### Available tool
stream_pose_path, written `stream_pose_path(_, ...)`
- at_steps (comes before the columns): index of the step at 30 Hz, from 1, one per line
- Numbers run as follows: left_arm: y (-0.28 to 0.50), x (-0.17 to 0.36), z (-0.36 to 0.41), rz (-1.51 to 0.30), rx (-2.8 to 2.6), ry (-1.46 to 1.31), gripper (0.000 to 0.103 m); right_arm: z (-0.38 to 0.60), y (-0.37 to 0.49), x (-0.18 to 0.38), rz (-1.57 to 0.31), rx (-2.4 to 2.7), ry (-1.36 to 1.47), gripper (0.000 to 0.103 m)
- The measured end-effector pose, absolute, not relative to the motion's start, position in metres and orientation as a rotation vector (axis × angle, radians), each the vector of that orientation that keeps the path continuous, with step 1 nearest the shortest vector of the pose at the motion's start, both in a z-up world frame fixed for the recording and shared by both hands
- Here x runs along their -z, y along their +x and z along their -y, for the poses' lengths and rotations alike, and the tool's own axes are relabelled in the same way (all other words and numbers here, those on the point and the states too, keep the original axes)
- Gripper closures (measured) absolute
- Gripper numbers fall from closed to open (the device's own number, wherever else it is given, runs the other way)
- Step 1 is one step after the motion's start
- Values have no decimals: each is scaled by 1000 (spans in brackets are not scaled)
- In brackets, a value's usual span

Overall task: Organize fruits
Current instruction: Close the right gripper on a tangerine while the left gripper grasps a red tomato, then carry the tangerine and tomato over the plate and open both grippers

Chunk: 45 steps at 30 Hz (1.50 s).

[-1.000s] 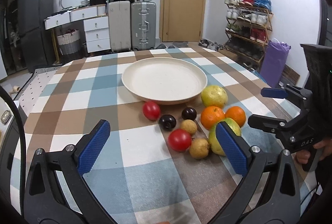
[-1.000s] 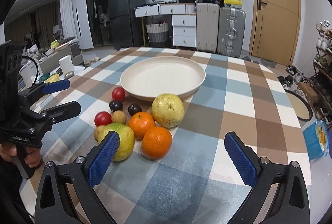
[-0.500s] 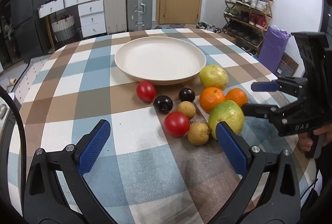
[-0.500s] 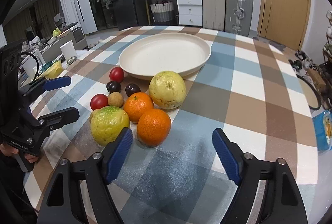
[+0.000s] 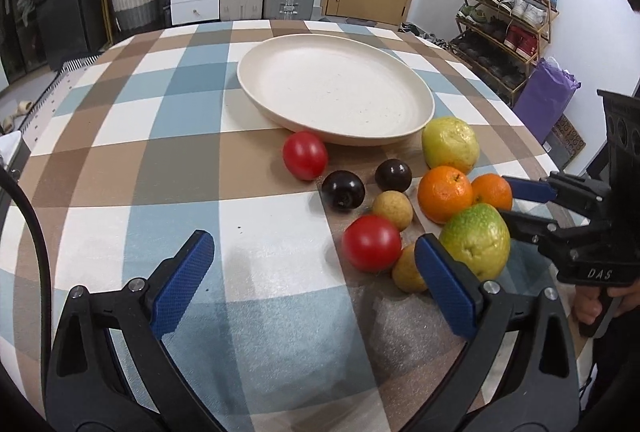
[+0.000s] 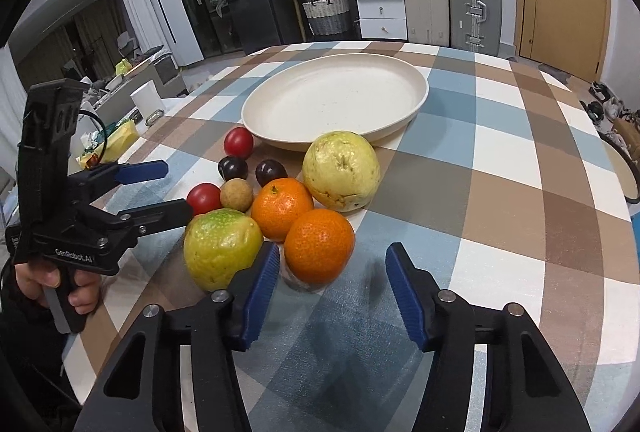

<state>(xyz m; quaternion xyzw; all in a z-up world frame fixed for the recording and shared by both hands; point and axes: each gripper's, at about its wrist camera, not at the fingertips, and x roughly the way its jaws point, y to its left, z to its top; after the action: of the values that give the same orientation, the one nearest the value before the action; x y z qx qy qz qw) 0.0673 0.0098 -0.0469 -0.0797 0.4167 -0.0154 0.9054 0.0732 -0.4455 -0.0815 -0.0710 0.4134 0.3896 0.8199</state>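
My right gripper has its jaws closing, the near orange just ahead at twelve o'clock and not yet pressed. The green-yellow fruit crowds the left pad at ten o'clock, and the second orange sits behind at eleven. From one to four o'clock I see bare checked tablecloth, an easy lane. My left gripper stands wide over open cloth; a red tomato and a small tan fruit block at two o'clock. The cream plate lies beyond, unfilled.
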Motion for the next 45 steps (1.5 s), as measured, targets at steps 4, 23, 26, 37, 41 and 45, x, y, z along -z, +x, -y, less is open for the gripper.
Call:
stream_pose_path(4,74,48,-10,-877,68,-203,10,444,76,84,-895,-856,-139,49)
stream_pose_path(23,75,47,-19,-899,91,-236,22,452,75,85,-896,-871,-114,66)
stream_pose_path(26,76,48,-24,-902,84,-255,21,456,74,85,-896,-864,-108,66)
stream_pose_path(37,78,54,-5,-927,135,-216,35,464,73,83,-894,-833,-97,66)
stream_pose_path(41,77,54,-2,-928,182,-225,64,468,74,83,-893,-825,-91,66)
stream_pose_path(45,72,55,7,-918,194,-196,74,470,74,83,-891,-820,-87,66)
